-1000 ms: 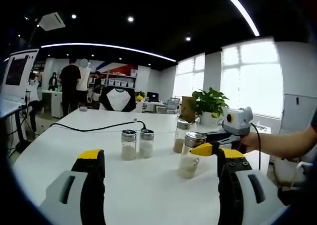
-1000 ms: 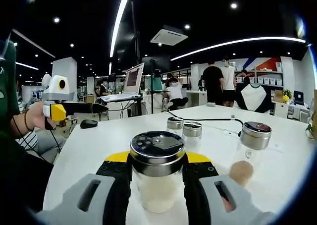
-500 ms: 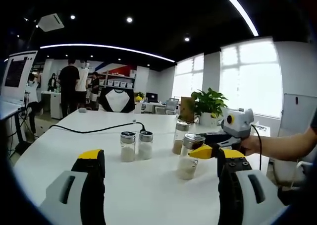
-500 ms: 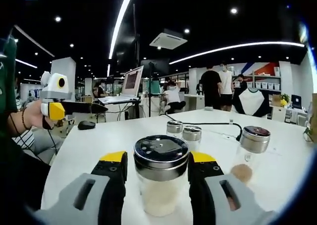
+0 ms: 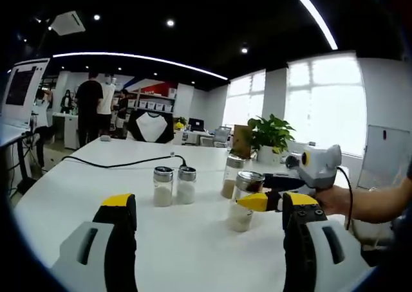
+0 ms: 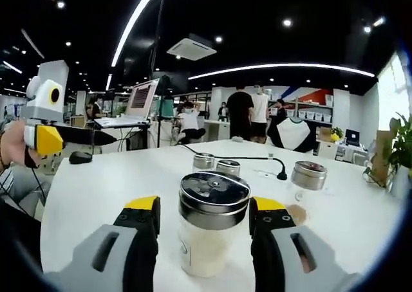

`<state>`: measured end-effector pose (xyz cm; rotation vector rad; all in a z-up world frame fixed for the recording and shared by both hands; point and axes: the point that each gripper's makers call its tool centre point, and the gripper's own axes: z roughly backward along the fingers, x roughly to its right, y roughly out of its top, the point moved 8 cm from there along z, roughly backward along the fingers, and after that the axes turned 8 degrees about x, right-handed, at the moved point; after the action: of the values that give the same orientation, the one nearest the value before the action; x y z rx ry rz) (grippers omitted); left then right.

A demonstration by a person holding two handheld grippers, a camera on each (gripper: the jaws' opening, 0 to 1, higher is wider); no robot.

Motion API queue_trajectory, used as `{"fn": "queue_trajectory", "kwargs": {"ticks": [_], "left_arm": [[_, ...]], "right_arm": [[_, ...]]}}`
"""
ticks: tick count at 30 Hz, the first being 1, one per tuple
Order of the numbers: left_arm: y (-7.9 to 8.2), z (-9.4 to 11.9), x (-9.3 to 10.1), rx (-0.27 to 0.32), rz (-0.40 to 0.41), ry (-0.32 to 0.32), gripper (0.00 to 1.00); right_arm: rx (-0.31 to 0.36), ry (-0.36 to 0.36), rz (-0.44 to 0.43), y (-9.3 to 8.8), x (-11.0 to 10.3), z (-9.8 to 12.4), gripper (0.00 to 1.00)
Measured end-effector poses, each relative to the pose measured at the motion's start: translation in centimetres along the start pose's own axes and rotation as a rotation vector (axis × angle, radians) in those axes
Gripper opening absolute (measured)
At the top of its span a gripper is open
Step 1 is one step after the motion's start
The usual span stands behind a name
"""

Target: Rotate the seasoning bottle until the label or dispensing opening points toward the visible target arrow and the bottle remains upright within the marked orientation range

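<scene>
Smooth white table (image 6: 116, 182), metal-lidded glass bottle (image 6: 213, 222)

Clear seasoning bottle (image 6: 213, 224) with silver lid and white contents on a white table (image 6: 116, 182)

Table: white top (image 5: 77, 195) carrying every small item listed here.
Shaker pair: two small glass shakers (image 5: 174, 185) with metal lids, upright, side by side, holding pale powder; seen also in the right gripper view (image 6: 215, 166).
Brown-filled jar: a taller jar (image 5: 231, 176) with brown contents; (image 6: 306, 184).
Cable: black cable (image 5: 116, 163) trailing across the table top.
Plant: potted plant (image 5: 271, 134) by the window.
Laptop: open laptop (image 6: 134, 105) near a computer mouse (image 6: 80, 157).
Background: people standing (image 5: 96, 105).
</scene>
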<state>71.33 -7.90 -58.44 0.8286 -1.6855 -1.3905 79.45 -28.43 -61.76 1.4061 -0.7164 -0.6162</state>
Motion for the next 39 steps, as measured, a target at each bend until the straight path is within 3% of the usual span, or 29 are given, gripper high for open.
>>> {"fn": "queue_trajectory", "kwargs": {"ticks": [3, 7, 8, 17, 23, 30, 34, 39], "left_arm": [[0.0, 0.1, -0.2, 0.001, 0.003, 0.003, 0.99], [-0.2, 0.2, -0.4, -0.002, 0.008, 0.007, 0.99], [-0.2, 0.2, -0.4, -0.002, 0.010, 0.007, 0.99], [-0.4, 0.2, -0.4, -0.013, 0.000, 0.004, 0.99], [-0.4, 0.1, -0.4, -0.010, -0.002, 0.003, 0.99], [-0.7, 0.0, -0.4, -0.009, 0.001, 0.005, 0.99], [-0.6, -0.1, -0.3, -0.006, -0.001, 0.001, 0.99], [-0.5, -0.2, -0.2, 0.003, -0.012, -0.001, 0.99]], "right_arm": [[0.017, -0.096, -0.083, 0.0, -0.1, 0.0, 0.56], [0.030, -0.143, -0.104, 0.2, -0.6, 0.1, 0.56], [0.021, -0.187, -0.131, 0.1, -0.5, 0.1, 0.55], [0.003, -0.331, -0.139, -0.3, -1.1, -0.6, 0.54], [0.001, -0.357, -0.116, -0.5, -1.1, -0.9, 0.52], [0.001, -0.345, -0.101, -0.6, -1.1, -1.1, 0.49], [0.006, -0.336, -0.109, -0.7, -1.1, -1.1, 0.41], [0.003, -0.333, -0.087, -0.8, -1.1, -1.0, 0.41]]}}
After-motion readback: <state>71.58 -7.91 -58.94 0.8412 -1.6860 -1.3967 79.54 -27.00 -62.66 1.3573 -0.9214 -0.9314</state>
